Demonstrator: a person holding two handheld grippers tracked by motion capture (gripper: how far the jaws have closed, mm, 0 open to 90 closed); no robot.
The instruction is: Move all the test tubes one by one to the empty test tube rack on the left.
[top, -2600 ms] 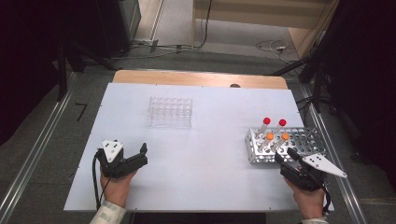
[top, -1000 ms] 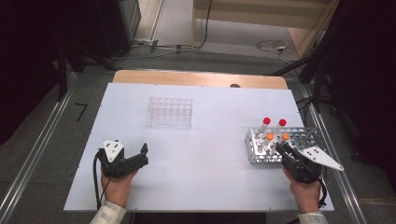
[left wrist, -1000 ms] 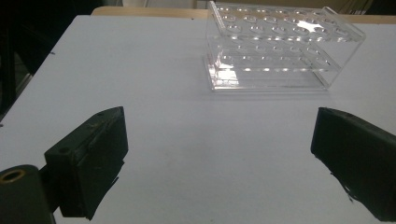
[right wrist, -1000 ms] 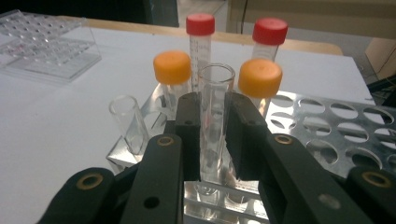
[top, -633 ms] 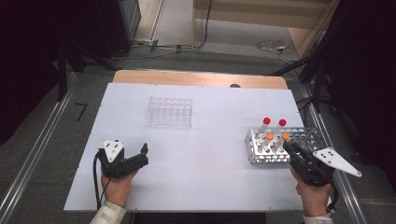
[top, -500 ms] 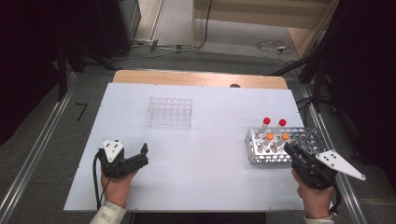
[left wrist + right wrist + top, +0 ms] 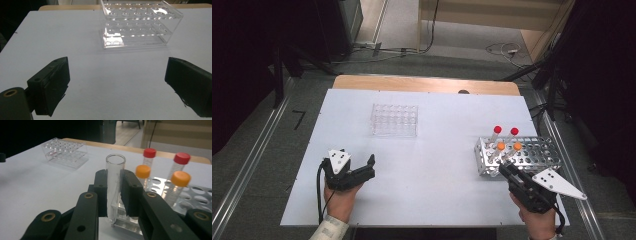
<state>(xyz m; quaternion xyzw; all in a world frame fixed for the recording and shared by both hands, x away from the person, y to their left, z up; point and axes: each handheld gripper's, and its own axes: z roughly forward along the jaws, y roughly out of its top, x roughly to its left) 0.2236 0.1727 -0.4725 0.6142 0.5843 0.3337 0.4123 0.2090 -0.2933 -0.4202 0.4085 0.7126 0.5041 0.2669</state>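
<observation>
Clamped between the black jaws of the right gripper is an uncapped clear test tube, held upright with its open mouth above the jaw tips and its rounded bottom hanging just below them, in front of the near edge of a metal tube rack. From above, this gripper sits near the table's right front corner, gripped by the person's right hand, with its grey three-cornered plate pointing toward the right edge. The left gripper lies near the front edge on the left side of the white table, held by the left hand; in its own view the two jaws stand wide apart with nothing but bare tabletop between them. Just beyond the right gripper, the metal tube rack stands near the right edge of the table and carries four capped tubes at its left end: two orange-capped tubes in the nearer row and two red-capped tubes behind them, all leaning slightly. Farther off, toward the table's far edge and left of center, stands an empty clear plastic tube rack, which also appears straight ahead of the left gripper and at the upper left in the right gripper view. A strip of wooden tabletop shows along the far edge beyond the white surface.
</observation>
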